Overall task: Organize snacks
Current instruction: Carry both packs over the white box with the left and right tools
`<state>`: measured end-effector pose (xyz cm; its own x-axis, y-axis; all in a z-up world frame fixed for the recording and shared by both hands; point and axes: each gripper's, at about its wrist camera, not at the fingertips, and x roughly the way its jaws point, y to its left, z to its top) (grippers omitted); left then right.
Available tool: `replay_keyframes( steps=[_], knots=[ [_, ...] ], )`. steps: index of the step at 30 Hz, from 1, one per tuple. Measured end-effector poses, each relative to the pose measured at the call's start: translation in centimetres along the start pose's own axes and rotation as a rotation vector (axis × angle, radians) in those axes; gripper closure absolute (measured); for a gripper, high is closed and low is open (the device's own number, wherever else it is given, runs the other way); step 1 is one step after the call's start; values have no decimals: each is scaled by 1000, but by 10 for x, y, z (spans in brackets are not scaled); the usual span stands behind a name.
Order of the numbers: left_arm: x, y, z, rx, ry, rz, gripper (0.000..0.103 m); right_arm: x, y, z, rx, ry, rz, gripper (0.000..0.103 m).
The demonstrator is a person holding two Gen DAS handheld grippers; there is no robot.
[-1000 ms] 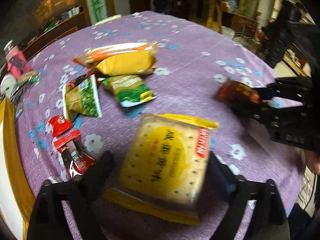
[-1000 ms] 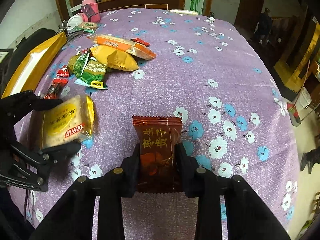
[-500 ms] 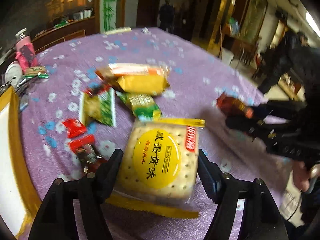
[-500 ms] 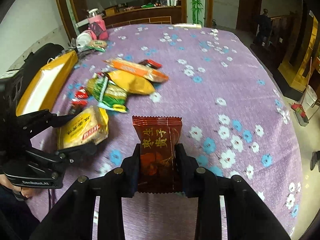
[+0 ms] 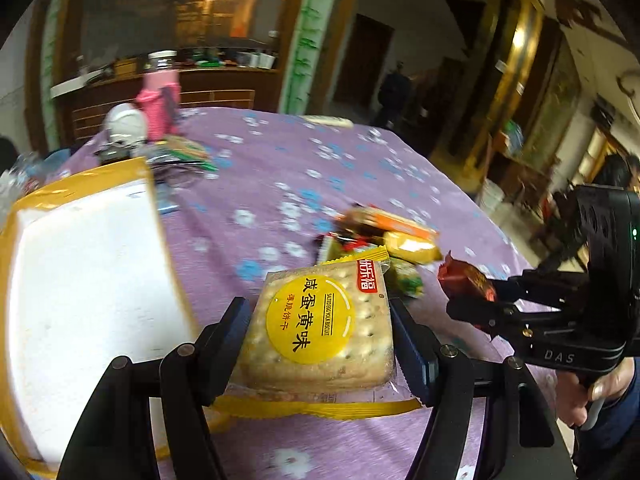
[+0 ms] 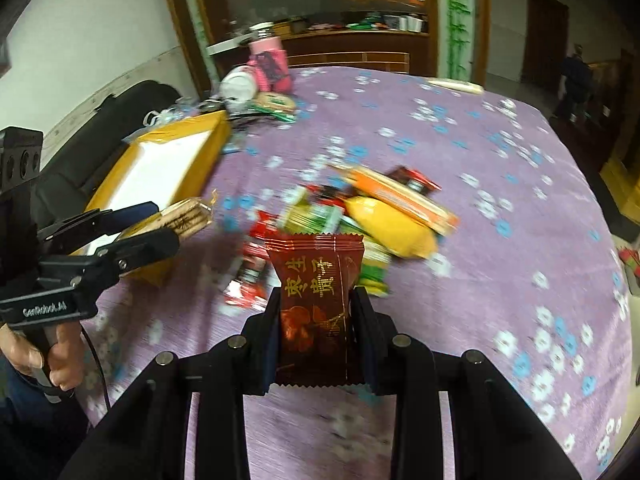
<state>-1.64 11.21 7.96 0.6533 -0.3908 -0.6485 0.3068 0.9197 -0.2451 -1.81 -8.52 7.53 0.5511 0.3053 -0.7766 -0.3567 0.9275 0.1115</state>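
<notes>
The left tongs (image 5: pixel 320 320) grip a packet of salted egg yolk biscuits (image 5: pixel 320 332) by its two sides, the pads pressed against the wrapper, low in the middle of the left wrist view. The right tongs (image 6: pixel 316 320) are nearly closed on a dark red candy packet (image 6: pixel 314 300) that stands upright between the pads, at the bottom centre of the right wrist view. Both packets are held clear of the purple flowered surface (image 6: pixel 500 240). Behind the red packet, at mid-frame, lies a heap of other snacks (image 6: pixel 360 216): orange, yellow, green and red wrappers, overlapping. At the left of both views sits a shallow yellow box with a white inside (image 5: pixel 80 272). A pink bottle (image 6: pixel 270 64) stands at the far edge, upper left.
</notes>
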Motion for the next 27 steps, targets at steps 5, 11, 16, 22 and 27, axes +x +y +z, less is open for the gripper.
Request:
replay_keyframes(
  steps=[5,11,16,22,27],
  knots=[
    [-25,43,0,-76,-50,66,30,12,31,18,-33,11,58,71],
    [-48,94,-6,-145,-81,153,30,32,78,40,-95,38,122,71],
    [-60,129,6,-163,-93,241,30,50,110,66,-117,62,167,71],
    [-38,161,39,-160,-57,331,30,86,139,108,-107,95,194,71],
    [8,194,58,-230,33,404,30,129,163,135,-129,127,163,71]
  ],
)
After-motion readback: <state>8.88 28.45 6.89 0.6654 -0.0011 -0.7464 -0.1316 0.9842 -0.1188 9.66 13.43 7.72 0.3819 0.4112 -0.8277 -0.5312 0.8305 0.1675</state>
